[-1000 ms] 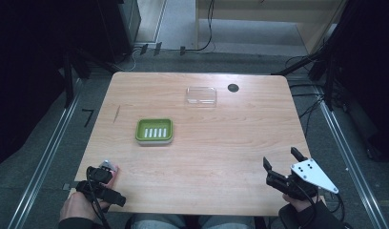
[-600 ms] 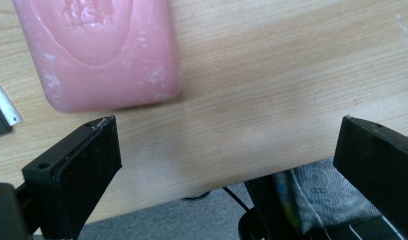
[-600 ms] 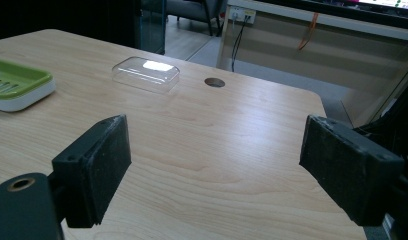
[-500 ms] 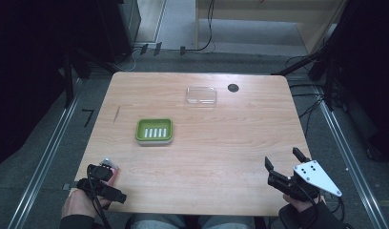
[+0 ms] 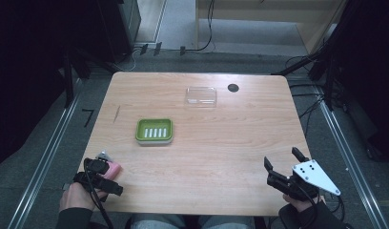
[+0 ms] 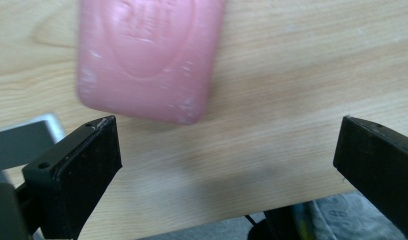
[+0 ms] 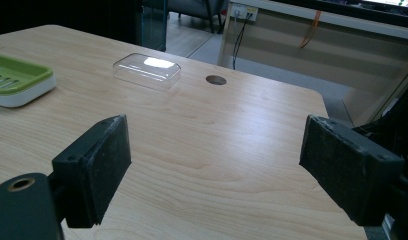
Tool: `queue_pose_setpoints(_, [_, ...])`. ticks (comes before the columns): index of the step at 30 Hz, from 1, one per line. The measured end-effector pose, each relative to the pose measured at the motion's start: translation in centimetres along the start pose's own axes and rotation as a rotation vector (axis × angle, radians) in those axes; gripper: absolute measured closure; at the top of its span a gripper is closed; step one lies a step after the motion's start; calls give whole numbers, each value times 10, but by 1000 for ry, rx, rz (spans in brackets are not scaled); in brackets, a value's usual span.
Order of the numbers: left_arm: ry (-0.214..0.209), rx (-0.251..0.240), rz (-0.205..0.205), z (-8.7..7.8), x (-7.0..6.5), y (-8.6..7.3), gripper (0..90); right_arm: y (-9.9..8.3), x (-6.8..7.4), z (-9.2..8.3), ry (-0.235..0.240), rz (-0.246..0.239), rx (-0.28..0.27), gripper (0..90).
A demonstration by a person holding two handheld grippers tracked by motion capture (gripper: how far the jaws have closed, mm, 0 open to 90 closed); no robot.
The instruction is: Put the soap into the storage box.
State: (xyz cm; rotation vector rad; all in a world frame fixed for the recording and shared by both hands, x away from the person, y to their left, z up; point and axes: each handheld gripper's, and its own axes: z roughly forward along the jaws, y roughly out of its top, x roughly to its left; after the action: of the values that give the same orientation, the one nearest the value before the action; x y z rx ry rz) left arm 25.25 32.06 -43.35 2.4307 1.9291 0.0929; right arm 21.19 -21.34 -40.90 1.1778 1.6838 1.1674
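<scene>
Pink soap (image 5: 112, 169) lies flat on the wooden bench (image 5: 221, 157) near its front left corner, and we see it from above partly covered by the left gripper (image 5: 98, 175), which a hand (image 5: 76, 196) holds over that corner. In the left gripper view the soap (image 6: 149, 57) is a rounded pink bar with a faint moulded mark on its top face, lying just ahead of the jaws and toward the left one; the jaws stand wide apart, with bare wood between them, and neither touches the bar. The bench's front edge shows at the bottom of that view.

Farther in, left of the bench's middle, we find a green soap dish (image 5: 154, 131) with white slots in its floor, well apart from the soap. Toward the back edge, right of the middle, lies a clear plastic lid (image 5: 201, 96), and just to its right a small dark round hole (image 5: 233, 88) in the bench top.

At the front right corner the right gripper (image 5: 284, 166) hangs over the bench edge, a grey three-cornered plate (image 5: 312, 176) on top of it. Its jaws too are spread wide and hold nothing. In the right gripper view we look between them across bare wood to the lid (image 7: 147, 70), the hole (image 7: 215, 80) and, at the far left, the dish (image 7: 17, 82).
</scene>
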Motion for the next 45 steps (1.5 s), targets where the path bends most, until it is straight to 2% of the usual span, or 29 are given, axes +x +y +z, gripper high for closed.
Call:
queue_pose_setpoints(1, [0, 0, 0, 0, 0, 0, 0, 0, 0, 0, 0, 0, 0, 137])
queue_pose_setpoints(3, [17, -33, -3, -3, 6, 2, 0, 0, 0, 0, 0, -1, 0, 137])
queue_pose_setpoints(8, [11, -68, -1, -4, 13, 5, 0, 0, 0, 1, 1, -4, 3, 137])
queue_pose_setpoints(11, [-11, -62, 26, -1, 16, 10, 0, 0, 0, 1, 2, -6, 5, 137])
queue_pose_setpoints(16, [-20, -57, 45, 2, 17, 15, 0, 0, 0, 1, 3, -6, 7, 137])
queue_pose_setpoints(21, [-34, -42, 89, 7, 20, 25, 0, 0, 0, 1, 3, -8, 10, 137])
queue_pose_setpoints(32, [-9, -24, 151, 12, 25, 37, 0, 0, 1, 2, 5, -8, 14, 137])
queue_pose_setpoints(35, [-12, -31, 156, 12, 27, 41, 0, 0, 1, 2, 5, -8, 14, 137])
queue_pose_setpoints(45, [2, -2, 176, 17, 28, 49, 0, 0, 1, 2, 5, -7, 15, 137])
